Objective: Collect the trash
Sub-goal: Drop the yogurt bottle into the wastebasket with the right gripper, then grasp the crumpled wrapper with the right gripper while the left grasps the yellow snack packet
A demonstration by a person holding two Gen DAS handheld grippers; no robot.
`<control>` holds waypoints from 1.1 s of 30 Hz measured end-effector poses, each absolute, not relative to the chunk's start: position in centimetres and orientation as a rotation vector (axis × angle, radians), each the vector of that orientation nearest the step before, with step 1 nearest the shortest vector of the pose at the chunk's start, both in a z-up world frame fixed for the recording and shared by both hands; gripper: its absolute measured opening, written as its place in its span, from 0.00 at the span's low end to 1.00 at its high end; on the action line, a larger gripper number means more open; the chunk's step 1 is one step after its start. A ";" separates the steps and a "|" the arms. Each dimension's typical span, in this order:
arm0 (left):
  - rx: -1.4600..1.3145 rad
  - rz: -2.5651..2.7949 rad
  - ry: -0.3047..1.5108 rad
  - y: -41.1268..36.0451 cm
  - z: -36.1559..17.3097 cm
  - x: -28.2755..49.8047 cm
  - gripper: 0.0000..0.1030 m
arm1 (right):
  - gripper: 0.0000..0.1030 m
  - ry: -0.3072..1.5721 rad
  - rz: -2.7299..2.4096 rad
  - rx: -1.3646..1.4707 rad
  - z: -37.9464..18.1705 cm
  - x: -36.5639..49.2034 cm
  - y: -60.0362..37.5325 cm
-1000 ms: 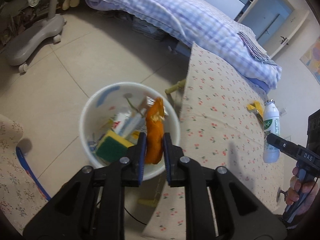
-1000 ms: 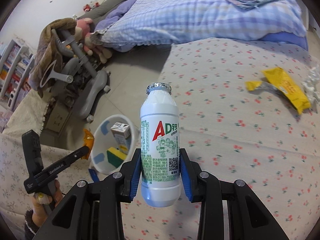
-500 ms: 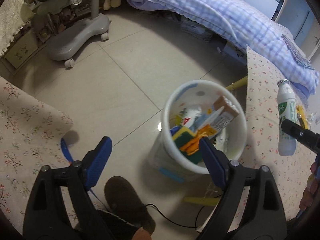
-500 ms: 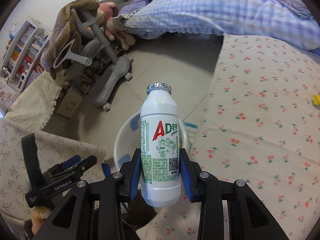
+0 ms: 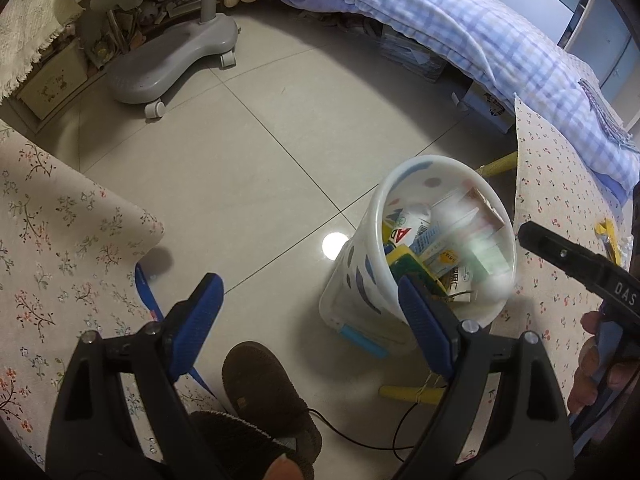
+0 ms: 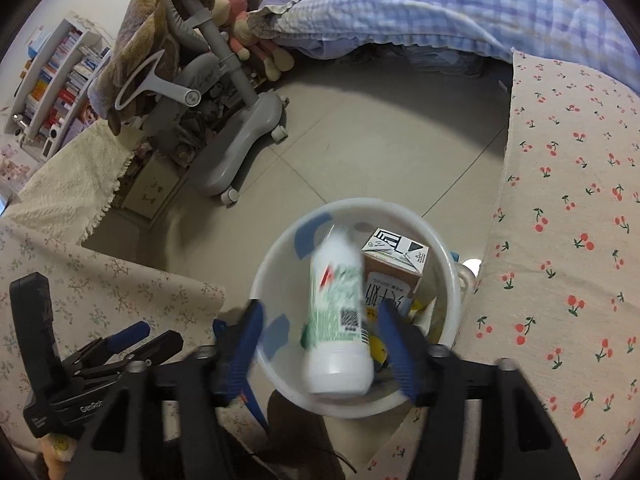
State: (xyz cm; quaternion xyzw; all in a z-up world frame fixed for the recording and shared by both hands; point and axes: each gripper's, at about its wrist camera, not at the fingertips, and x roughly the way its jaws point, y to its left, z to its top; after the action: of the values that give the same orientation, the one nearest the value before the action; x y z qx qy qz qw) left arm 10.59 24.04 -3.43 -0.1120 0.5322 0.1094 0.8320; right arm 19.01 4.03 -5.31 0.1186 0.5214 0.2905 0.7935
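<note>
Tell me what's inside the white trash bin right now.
The white trash bin holds a brown drink carton, a white drink bottle blurred over its mouth, a green-and-yellow sponge and assorted packaging. Whatever lies beneath them is covered.

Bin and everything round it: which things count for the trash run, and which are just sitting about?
Part of the job:
- white bin
- white bottle, loose between the opening right tongs
- carton in the bin
- left tongs, open, empty

Just lying about:
- grey chair base
- checked quilt
- stuffed toy
- bookshelf
</note>
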 end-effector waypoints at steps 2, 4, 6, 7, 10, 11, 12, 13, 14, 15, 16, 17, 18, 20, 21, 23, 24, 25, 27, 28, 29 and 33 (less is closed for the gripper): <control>-0.241 0.222 1.130 24.1 -3.4 10.6 0.86 | 0.66 1.108 0.622 0.235 -5.0 18.9 4.0; -0.244 0.217 1.128 24.0 -3.2 10.7 0.86 | 0.66 1.098 0.620 0.221 -4.6 18.8 3.8; -0.246 0.215 1.124 24.1 -3.1 10.7 0.86 | 0.66 1.089 0.613 0.213 -4.3 18.6 3.5; -0.248 0.213 1.123 24.1 -3.0 10.7 0.86 | 0.66 1.085 0.610 0.212 -4.1 18.6 3.3; -0.252 0.207 1.121 23.8 -2.8 10.8 0.86 | 0.66 1.084 0.594 0.214 -3.9 18.4 2.7; -0.252 0.205 1.121 23.7 -2.7 10.8 0.86 | 0.66 1.084 0.587 0.216 -3.8 18.3 2.3; -0.251 0.203 1.119 23.5 -2.6 10.8 0.86 | 0.66 1.084 0.581 0.217 -3.8 18.3 2.0; -0.251 0.201 1.118 23.4 -2.5 10.9 0.86 | 0.66 1.084 0.572 0.218 -3.7 18.3 1.5; -0.252 0.197 1.117 23.2 -2.4 11.0 0.86 | 0.66 1.083 0.562 0.220 -3.5 18.3 1.0; -0.253 0.193 1.115 22.9 -2.2 11.1 0.86 | 0.66 1.082 0.552 0.224 -3.4 18.3 0.6; -0.254 0.187 1.112 22.6 -2.0 11.2 0.86 | 0.66 1.081 0.540 0.225 -3.2 18.3 -0.1; -0.254 0.183 1.111 22.3 -1.9 11.3 0.86 | 0.66 1.079 0.528 0.226 -3.1 18.3 -0.6; -0.252 0.177 1.107 21.8 -1.8 11.5 0.86 | 0.66 1.076 0.512 0.228 -2.9 18.3 -1.4; -0.246 0.163 1.103 21.0 -1.5 11.8 0.86 | 0.67 1.068 0.485 0.235 -2.5 18.2 -2.9; -0.243 0.156 1.101 20.5 -1.3 12.0 0.86 | 0.68 1.064 0.469 0.239 -2.3 18.1 -3.7; -0.240 0.142 1.099 19.4 -1.1 12.3 0.86 | 0.70 1.056 0.433 0.248 -1.9 18.0 -5.6; -0.239 0.134 1.099 18.9 -1.1 12.5 0.86 | 0.71 1.052 0.418 0.250 -1.7 18.0 -6.3; -0.237 0.126 1.098 18.3 -1.0 12.6 0.86 | 0.72 1.048 0.398 0.254 -1.5 18.0 -7.4; -0.232 0.111 1.100 17.1 -0.9 13.0 0.86 | 0.73 1.037 0.362 0.260 -1.1 18.0 -9.2; -0.231 0.105 1.101 16.5 -0.9 13.2 0.86 | 0.74 1.031 0.342 0.264 -0.9 18.0 -10.2; -0.230 0.098 1.103 15.9 -0.9 13.3 0.86 | 0.74 1.026 0.323 0.267 -0.8 17.9 -11.2; -0.227 0.068 1.115 13.3 -1.1 14.1 0.86 | 0.78 1.008 0.222 0.282 -0.5 18.4 -15.7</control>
State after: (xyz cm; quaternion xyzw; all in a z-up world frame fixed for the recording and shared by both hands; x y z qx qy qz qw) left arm 14.13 13.30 -1.05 -0.1073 0.5278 0.0323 0.8420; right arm 18.36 -15.69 -0.45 0.1345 0.4802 0.1057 0.8603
